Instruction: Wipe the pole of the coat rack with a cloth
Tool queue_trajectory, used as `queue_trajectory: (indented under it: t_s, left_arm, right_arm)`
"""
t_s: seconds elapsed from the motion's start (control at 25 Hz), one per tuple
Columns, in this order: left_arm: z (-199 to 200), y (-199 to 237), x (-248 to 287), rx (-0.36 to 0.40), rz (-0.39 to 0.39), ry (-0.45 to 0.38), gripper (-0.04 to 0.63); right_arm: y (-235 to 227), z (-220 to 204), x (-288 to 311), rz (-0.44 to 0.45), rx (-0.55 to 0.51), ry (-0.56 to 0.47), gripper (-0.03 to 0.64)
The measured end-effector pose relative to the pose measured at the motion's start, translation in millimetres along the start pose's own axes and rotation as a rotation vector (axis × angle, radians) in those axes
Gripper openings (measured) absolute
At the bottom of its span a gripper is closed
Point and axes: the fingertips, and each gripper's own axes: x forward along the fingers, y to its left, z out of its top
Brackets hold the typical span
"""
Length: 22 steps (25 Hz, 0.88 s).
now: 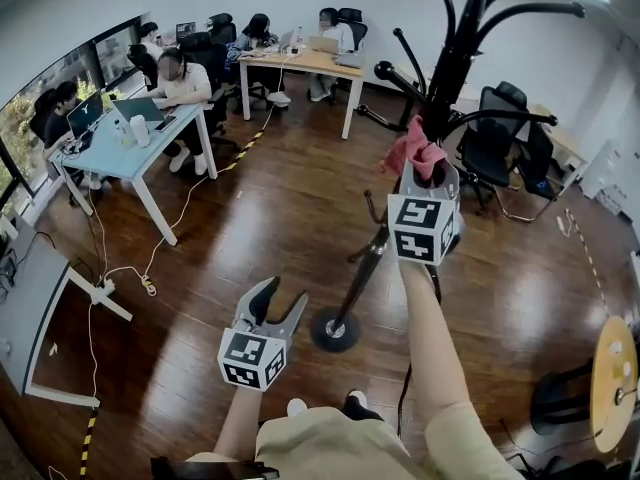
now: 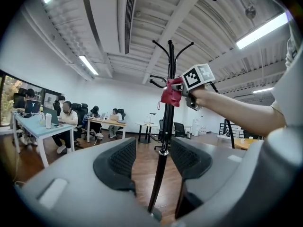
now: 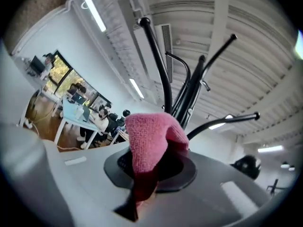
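Note:
A black coat rack pole (image 1: 372,258) rises from a round base (image 1: 335,330) to curved hooks at the top. My right gripper (image 1: 425,180) is shut on a pink cloth (image 1: 414,152) and holds it against the upper pole, just below the hooks. In the right gripper view the cloth (image 3: 147,143) fills the jaws of my right gripper (image 3: 151,169), with the pole (image 3: 189,94) right behind it. My left gripper (image 1: 272,306) hangs open and empty, low and left of the base. In the left gripper view my left gripper (image 2: 154,161) shows the pole (image 2: 162,167) beyond its jaws, apart from them, and the cloth (image 2: 171,91) higher up.
People sit at a blue desk (image 1: 135,138) on the left and a wooden desk (image 1: 300,63) at the back. Cables (image 1: 150,268) trail over the wood floor. Black office chairs (image 1: 495,143) stand behind the rack. A round wooden table (image 1: 613,378) is at the right edge.

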Motion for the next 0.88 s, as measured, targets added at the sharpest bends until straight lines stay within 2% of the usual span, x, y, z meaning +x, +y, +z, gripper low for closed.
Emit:
queue_trajectory:
  t_s: [0.16,0.32,0.44,0.72,0.8,0.88]
  left_arm:
    - [-1,-3,0,0.004,-0.010,0.006,0.222]
    - [-5,5,-3,-0.003,0.004,0.009,0.222]
    - [-7,7,-6,-0.014,0.016,0.011,0.222]
    - [-14,11,-16,-0.034,0.041,0.013,0.222]
    - [-15,16,-18,-0.037,0.051,0.011,0.222]
    - [-16,18,-19,-0.041,0.057,0.010,0.222]
  right_arm:
    - [0,-12,4,-0.024,0.120,-0.015,0.040]
    - [19,-46,3,0.036,0.160,0.037,0.041]
    - [40,-86,-1,0.095,0.150,0.099,0.041]
    - [101,-185,-11,0.291,0.035,0.273,0.041]
    - [122,-218,-14,0.354,0.037,0.358,0.041]
    - [138,-248,-20,0.404,0.084,0.415,0.041]
